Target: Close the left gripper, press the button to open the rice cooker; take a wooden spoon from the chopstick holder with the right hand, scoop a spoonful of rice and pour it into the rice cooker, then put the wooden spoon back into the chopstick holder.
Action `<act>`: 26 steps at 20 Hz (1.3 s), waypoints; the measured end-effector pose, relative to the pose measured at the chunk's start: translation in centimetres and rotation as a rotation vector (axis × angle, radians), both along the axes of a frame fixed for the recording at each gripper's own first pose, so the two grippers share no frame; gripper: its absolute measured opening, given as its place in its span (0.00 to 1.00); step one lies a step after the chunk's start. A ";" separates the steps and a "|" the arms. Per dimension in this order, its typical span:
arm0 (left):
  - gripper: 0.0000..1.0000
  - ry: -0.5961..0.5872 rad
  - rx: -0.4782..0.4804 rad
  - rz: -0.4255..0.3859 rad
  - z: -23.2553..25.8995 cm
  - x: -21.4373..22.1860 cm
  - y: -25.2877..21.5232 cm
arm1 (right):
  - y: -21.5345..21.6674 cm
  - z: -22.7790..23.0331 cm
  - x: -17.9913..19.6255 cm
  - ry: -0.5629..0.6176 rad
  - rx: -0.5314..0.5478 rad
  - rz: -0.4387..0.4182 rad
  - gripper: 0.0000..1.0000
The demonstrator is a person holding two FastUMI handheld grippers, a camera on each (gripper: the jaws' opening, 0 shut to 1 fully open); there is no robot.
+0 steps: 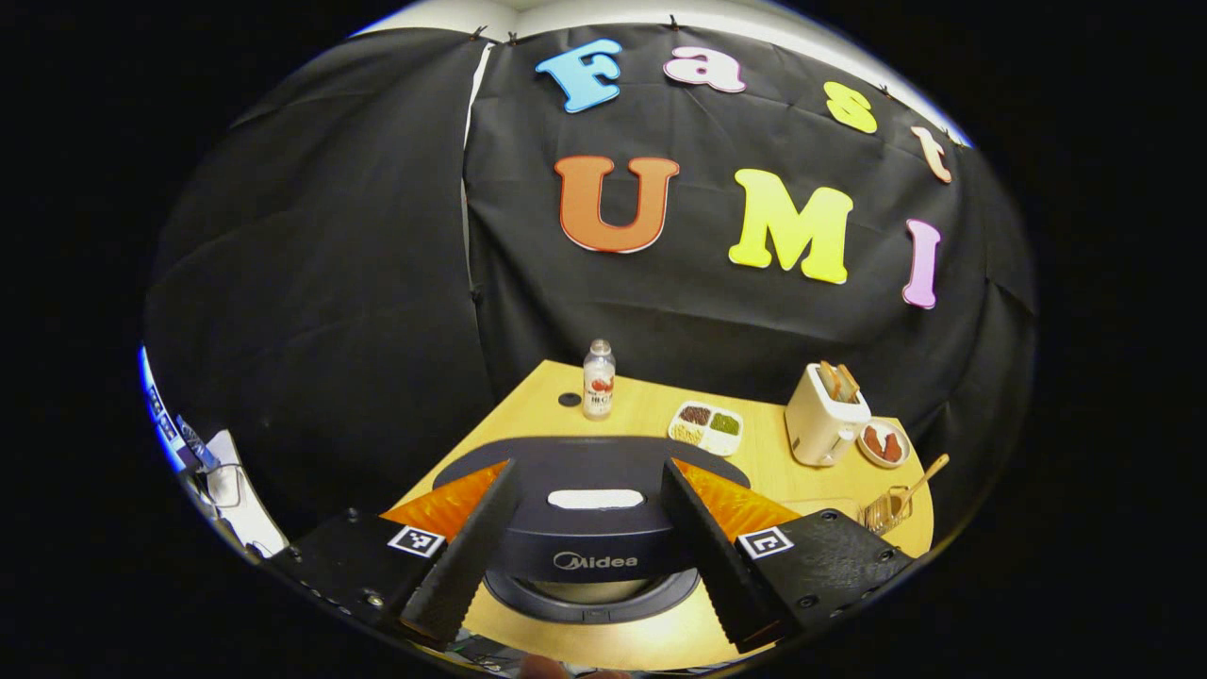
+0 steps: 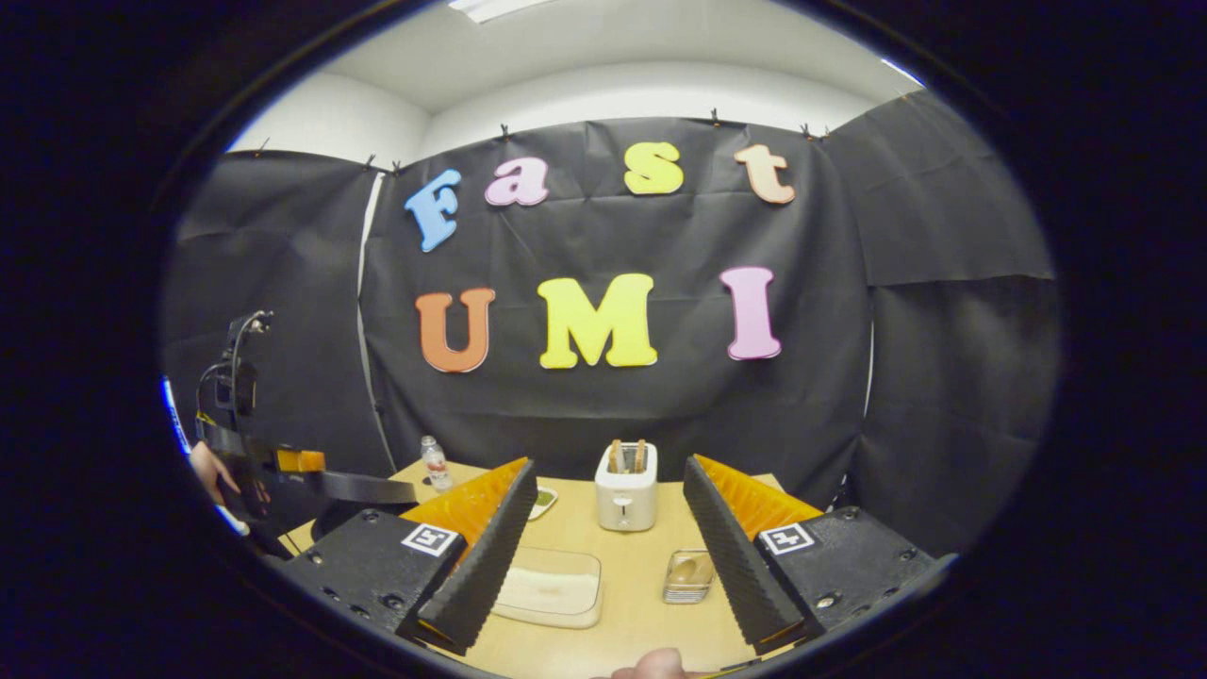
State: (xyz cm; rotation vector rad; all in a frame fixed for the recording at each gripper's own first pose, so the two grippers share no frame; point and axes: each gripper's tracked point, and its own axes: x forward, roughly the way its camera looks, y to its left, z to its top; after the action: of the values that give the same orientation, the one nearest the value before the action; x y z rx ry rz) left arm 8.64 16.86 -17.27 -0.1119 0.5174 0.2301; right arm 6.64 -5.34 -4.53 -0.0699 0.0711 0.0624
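Left gripper view: left gripper (image 1: 589, 556), fingers spread wide, nothing held, poised above the front of the rice cooker (image 1: 592, 538). Cooker dark, lid down, pale oblong button (image 1: 596, 499) on the lid top lying between the two fingers, untouched. Cooker stands at the near edge of the wooden table (image 1: 651, 415).
Farther back on the table: clear bottle (image 1: 599, 379) with a small dark disc just beside it; white divided tray (image 1: 706, 427) holding brown, green and pale contents; white toaster (image 1: 823, 415) with slices standing in its slots; small plate (image 1: 884, 443) with reddish pieces, just beside the toaster.
At the right table edge: chopstick holder (image 1: 884, 510), wire-like, with the wooden spoon (image 1: 917, 478) leaning out of it, handle up and to the right.

Right gripper view: right gripper (image 2: 611, 556), fingers wide apart, empty, hovering over the table. Between the fingers, on the table: clear rice container (image 2: 551, 587) with a pale layer inside, and the chopstick holder to its right; the toaster beyond. The left gripper and the hand (image 2: 209, 471) holding it appear at far left.
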 end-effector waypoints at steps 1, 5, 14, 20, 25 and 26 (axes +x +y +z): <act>0.98 -0.002 -0.004 -0.001 -0.9 -0.6 -0.2 | 0.3 -0.1 -0.1 0.002 -0.001 0.011 1.00; 0.98 -0.002 0.006 -0.011 -3.8 -2.3 -1.0 | 0.8 -0.4 0.1 0.013 -0.008 0.032 1.00; 0.98 0.010 -0.012 0.000 -7.6 -3.7 -1.3 | 1.1 -1.2 0.0 0.029 -0.012 0.036 1.00; 0.98 0.020 0.038 -0.010 -9.2 -4.7 -0.9 | 2.1 -2.0 0.1 0.053 0.000 0.059 1.00; 1.00 0.015 0.036 -0.009 -10.3 -5.0 -1.0 | 3.6 -2.4 0.3 0.058 0.014 0.086 1.00; 0.99 0.013 0.033 -0.006 -10.2 -4.9 -0.9 | 3.6 -2.3 0.4 0.055 0.015 0.087 1.00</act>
State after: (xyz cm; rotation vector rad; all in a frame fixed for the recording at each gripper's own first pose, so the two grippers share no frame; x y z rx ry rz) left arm 3.74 15.93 -27.51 -0.0762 0.5268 0.2335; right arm 7.03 -1.76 -6.81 -0.0568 0.1230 0.1517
